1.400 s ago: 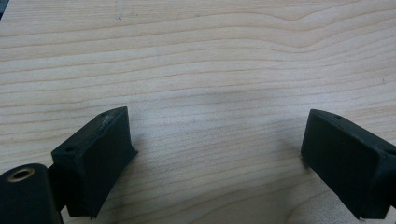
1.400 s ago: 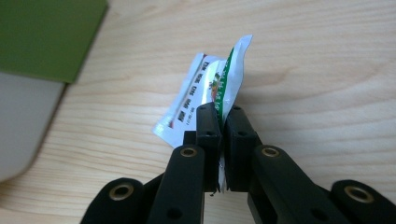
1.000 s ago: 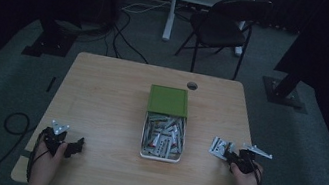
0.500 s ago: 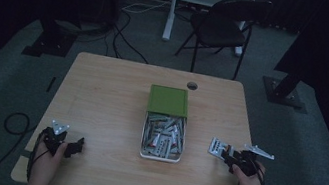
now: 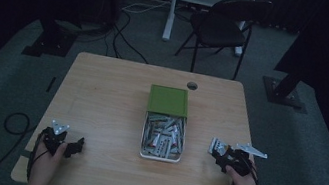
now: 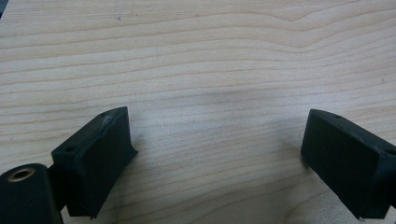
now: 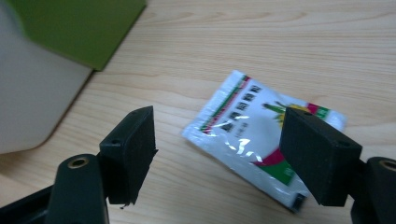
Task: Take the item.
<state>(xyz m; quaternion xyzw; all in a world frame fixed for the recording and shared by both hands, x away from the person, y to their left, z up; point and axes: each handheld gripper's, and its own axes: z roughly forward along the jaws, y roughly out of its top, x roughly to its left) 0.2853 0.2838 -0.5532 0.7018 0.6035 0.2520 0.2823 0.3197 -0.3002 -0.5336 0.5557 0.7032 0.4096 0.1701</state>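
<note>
A white snack packet (image 7: 261, 135) with red and green print lies flat on the wooden table (image 7: 280, 42). My right gripper (image 7: 219, 154) stands open over it. Its jaws have just been opening, and the packet lies between and just beyond them with neither pad pressing on it. In the high view the packet (image 5: 217, 144) sits at the tips of the right gripper (image 5: 219, 155), right of the box. My left gripper (image 6: 215, 158) is open over bare wood with nothing between its jaws. It rests near the table's front left (image 5: 75, 146).
A white box (image 5: 160, 156) with several packets inside stands mid-table, its green lid (image 5: 168, 101) lying over the far end. In the right gripper view the box wall (image 7: 32, 102) is close on the left. A folding chair (image 5: 224, 29) stands beyond the table.
The right hand has barely shifted and the packet stays by its jaws on the table. The left hand has kept still.
</note>
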